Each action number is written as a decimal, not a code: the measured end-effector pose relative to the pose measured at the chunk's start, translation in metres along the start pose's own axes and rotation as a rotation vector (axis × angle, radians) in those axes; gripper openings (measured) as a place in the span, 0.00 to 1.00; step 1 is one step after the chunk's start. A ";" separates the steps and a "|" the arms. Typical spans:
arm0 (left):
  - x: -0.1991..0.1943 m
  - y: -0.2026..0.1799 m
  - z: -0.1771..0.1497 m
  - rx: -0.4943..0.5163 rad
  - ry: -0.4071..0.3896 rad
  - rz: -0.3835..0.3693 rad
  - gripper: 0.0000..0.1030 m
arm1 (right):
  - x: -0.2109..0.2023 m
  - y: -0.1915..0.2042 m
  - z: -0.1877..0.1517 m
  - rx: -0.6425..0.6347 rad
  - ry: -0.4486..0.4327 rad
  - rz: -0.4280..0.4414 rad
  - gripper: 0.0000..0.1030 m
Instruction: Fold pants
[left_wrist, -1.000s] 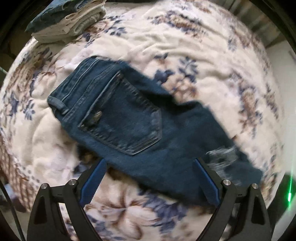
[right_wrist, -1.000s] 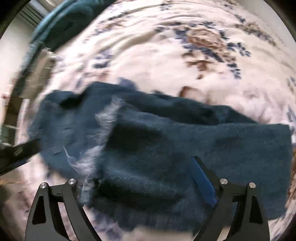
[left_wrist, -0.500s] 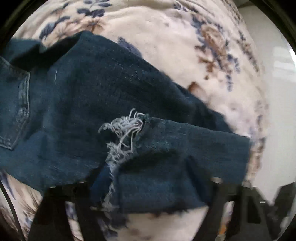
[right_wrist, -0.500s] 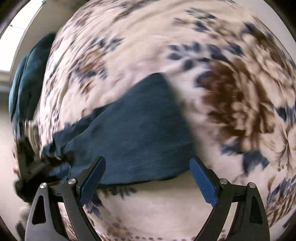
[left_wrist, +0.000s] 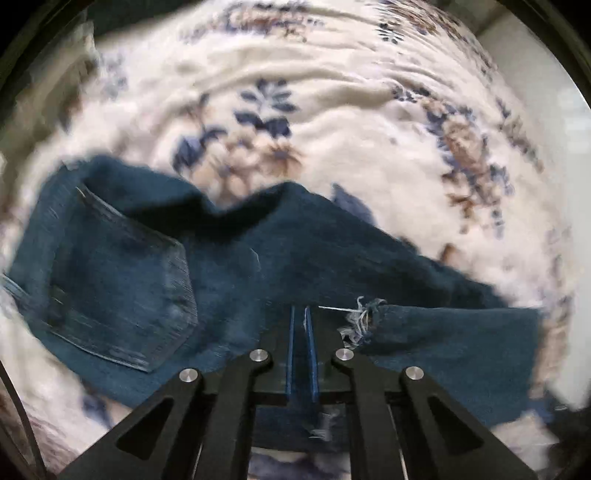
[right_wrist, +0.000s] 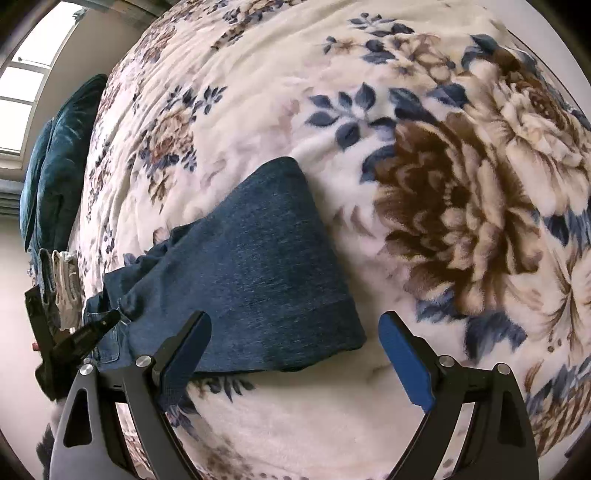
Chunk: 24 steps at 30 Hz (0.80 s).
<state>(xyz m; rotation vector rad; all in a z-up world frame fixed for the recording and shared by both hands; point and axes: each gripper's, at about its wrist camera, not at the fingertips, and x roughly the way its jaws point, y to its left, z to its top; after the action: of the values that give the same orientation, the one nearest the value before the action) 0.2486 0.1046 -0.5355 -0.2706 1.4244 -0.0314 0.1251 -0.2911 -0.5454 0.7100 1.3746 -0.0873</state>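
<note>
Nearest to us in the left wrist view, our left gripper (left_wrist: 300, 310) has its blue pads (left_wrist: 312, 354) pressed together, having just closed, and it pinches a thin layer of the jeans (left_wrist: 229, 266) beside the frayed rip (left_wrist: 360, 319). Beyond the pads the denim spreads across the floral blanket (left_wrist: 332, 110): the back pocket (left_wrist: 122, 288) lies to the left, a rumpled fold rises in the middle, and the leg runs off to the right. The picture is blurred, so finer detail is lost.

In the right wrist view, our right gripper (right_wrist: 295, 354) stands spread wide with nothing between its pads. The hem end of the jeans' leg (right_wrist: 273, 266) lies flat on the blanket (right_wrist: 369, 55) just ahead of it, nearer the left finger (right_wrist: 184, 354); whether that finger touches the denim we cannot tell. Further left the denim bunches up, where the other gripper's black frame shows. Past that, at the blanket's edge, sits a stack of folded clothes (right_wrist: 64, 288), and farther still a teal cushion (right_wrist: 62, 158) below a window (right_wrist: 22, 96).
</note>
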 end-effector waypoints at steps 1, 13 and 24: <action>-0.001 0.000 -0.003 -0.005 0.011 -0.036 0.08 | 0.001 -0.001 0.000 0.008 0.006 0.012 0.92; 0.040 0.014 -0.037 -0.279 0.188 -0.346 0.69 | 0.012 0.011 -0.009 0.044 0.063 0.106 0.92; 0.038 0.029 -0.087 -0.548 0.233 -0.493 0.69 | 0.036 0.013 -0.032 0.204 0.176 0.372 0.60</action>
<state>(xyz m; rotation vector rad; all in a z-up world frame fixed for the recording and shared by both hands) 0.1649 0.1115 -0.5890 -1.0961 1.5466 -0.0773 0.1114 -0.2519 -0.5733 1.1564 1.3900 0.1351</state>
